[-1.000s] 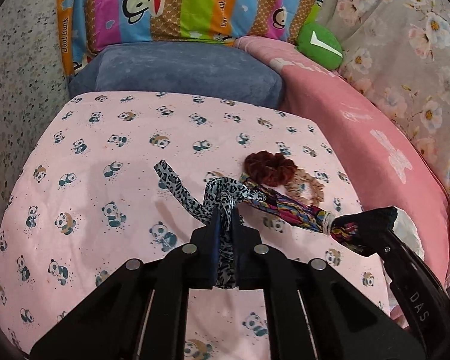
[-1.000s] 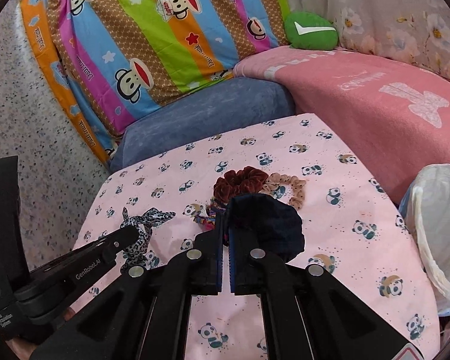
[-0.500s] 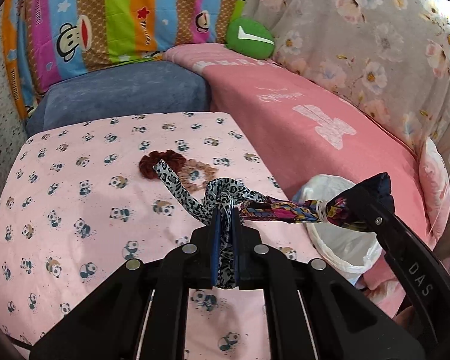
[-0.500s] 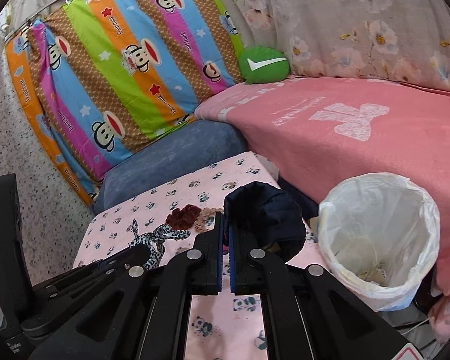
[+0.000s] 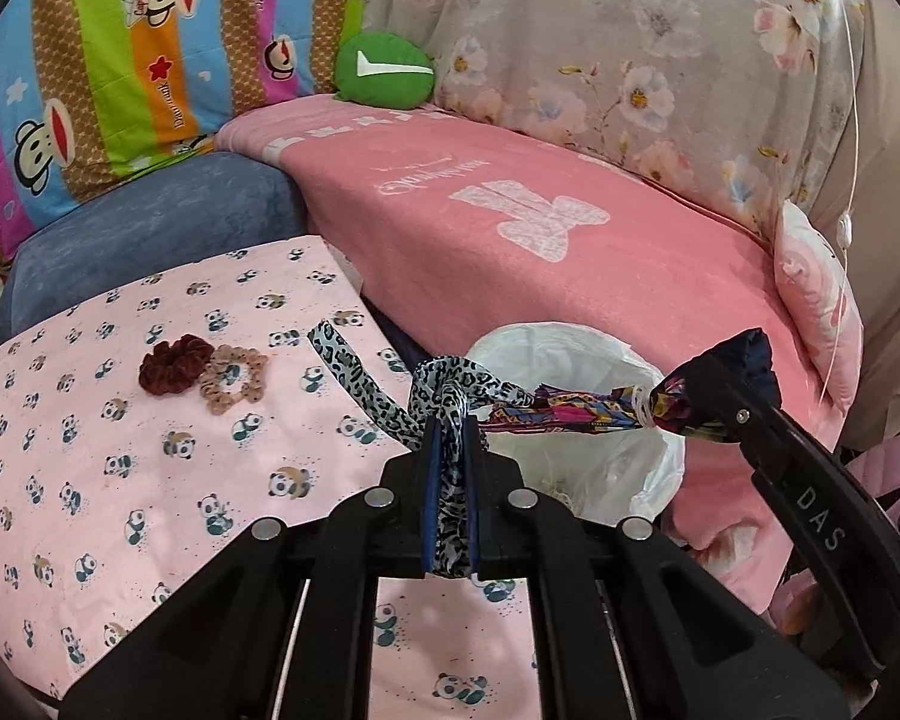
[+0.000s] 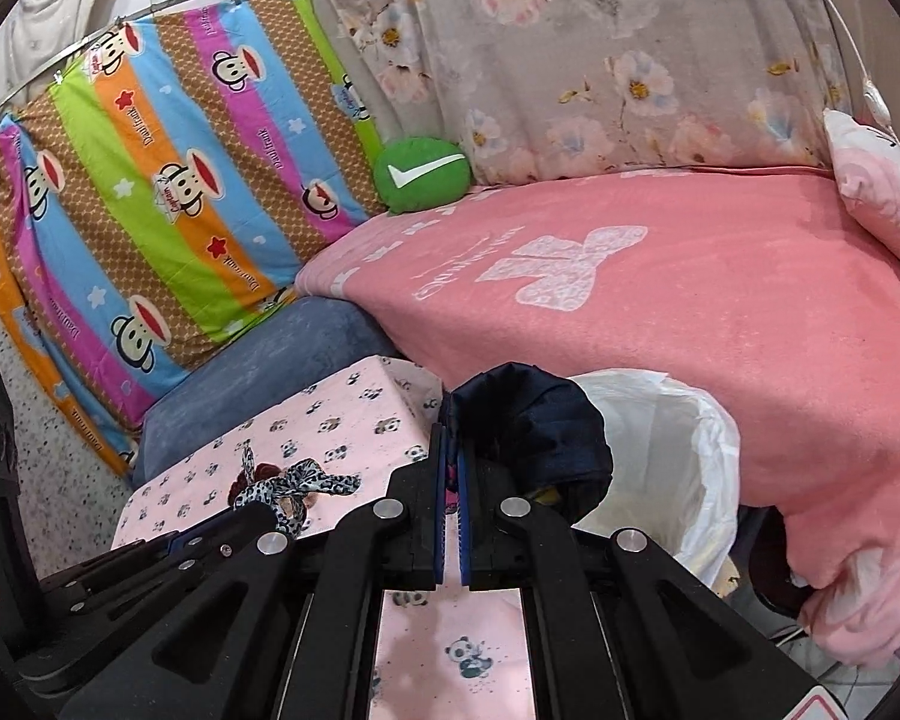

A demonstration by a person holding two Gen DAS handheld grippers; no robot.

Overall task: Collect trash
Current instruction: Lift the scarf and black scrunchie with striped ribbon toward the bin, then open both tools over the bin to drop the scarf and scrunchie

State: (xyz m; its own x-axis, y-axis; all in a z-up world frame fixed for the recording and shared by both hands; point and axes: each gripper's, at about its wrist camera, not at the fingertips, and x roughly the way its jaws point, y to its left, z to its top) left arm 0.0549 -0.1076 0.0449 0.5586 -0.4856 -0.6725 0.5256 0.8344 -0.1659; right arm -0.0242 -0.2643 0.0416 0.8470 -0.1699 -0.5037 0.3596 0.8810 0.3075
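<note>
Left gripper (image 5: 449, 462) clamped tight on the leopard-print ribbon (image 5: 444, 396); ribbon bunched between the pads, one loose tail sticking out up-left over the panda cloth (image 5: 120, 480). Ribbon is tied to a multicolour band (image 5: 570, 411) that runs taut to the right, into the right gripper (image 6: 448, 456). Right gripper pinched shut on a dark navy cloth bundle (image 6: 540, 426), with a bit of the coloured band showing between the pads. The band hangs in the air, not touching anything, right above the opening of the white-lined trash bin (image 5: 618, 462). Bin stands just off the right edge of the panda cloth, against the pink blanket (image 5: 540, 252).

Further out on the panda cloth, toward its far-left part: dark red scrunchie (image 5: 174, 363) and a beige scrunchie (image 5: 234, 381), touching each other, lying flat.

Beyond the cloth's far edge: blue cushion (image 5: 150, 222). Behind it a striped monkey-print sheet (image 5: 120, 60), a green round pillow (image 5: 387, 69) at the blanket's far corner, floral drape (image 5: 660, 60) on the right.
</note>
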